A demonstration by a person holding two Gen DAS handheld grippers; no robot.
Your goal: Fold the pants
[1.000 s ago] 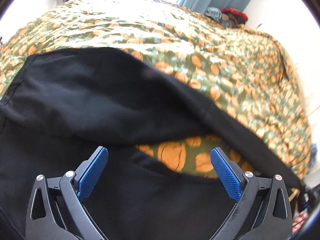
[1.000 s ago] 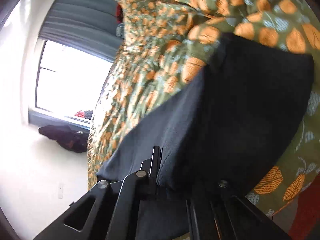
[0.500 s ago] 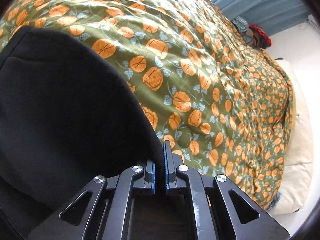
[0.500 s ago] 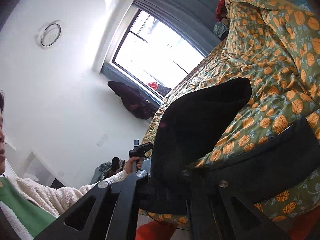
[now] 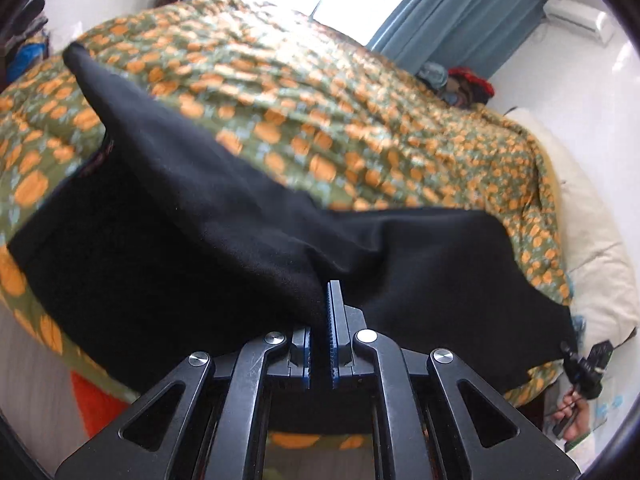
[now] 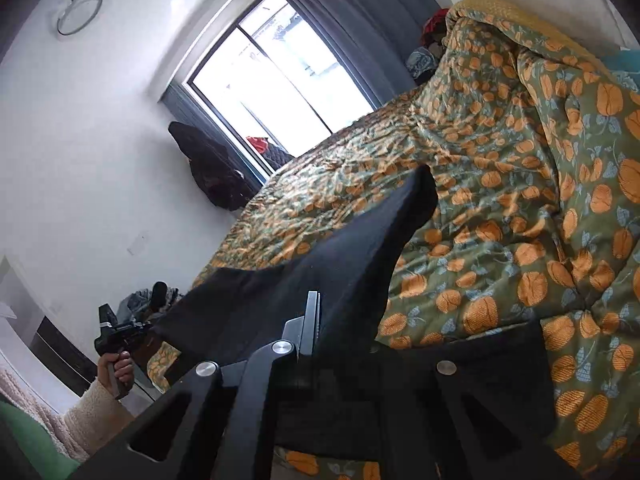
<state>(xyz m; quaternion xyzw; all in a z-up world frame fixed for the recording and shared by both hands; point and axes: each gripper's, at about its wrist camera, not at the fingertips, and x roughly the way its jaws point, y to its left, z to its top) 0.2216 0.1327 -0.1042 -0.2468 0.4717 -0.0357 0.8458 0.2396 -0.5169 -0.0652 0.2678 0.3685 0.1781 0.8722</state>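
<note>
Fabric of the black pants (image 5: 240,240) is seen, in the left wrist view, pinched between the blue pads of the left gripper (image 5: 326,320), whose jaws are clenched tight on a gathered edge. A second ago these jaws stood wide apart above the cloth; half a second ago they had already closed, with the camera turned low over the bedspread (image 5: 360,112). Now the pants are lifted and stretched as a dark band across the patterned bed, one corner raised toward the far left, the other end drawn off to the right where the other gripper and its holding hand (image 5: 572,420) can be made out at the frame edge.

From the right wrist view, the right gripper (image 6: 340,332) is found closed on the pants (image 6: 320,280) as well, cloth being bunched over its jaws, as in both earlier frames. The view has been swung upward from the bed toward the window (image 6: 280,80), and a raised tip of the pants is held above the bedspread (image 6: 520,200). The left hand (image 6: 116,368) with its gripper is visible at the lower left, at the far end of the cloth.

Both ends are judged to be secured and lifted, so a fold can be carried over next
</note>
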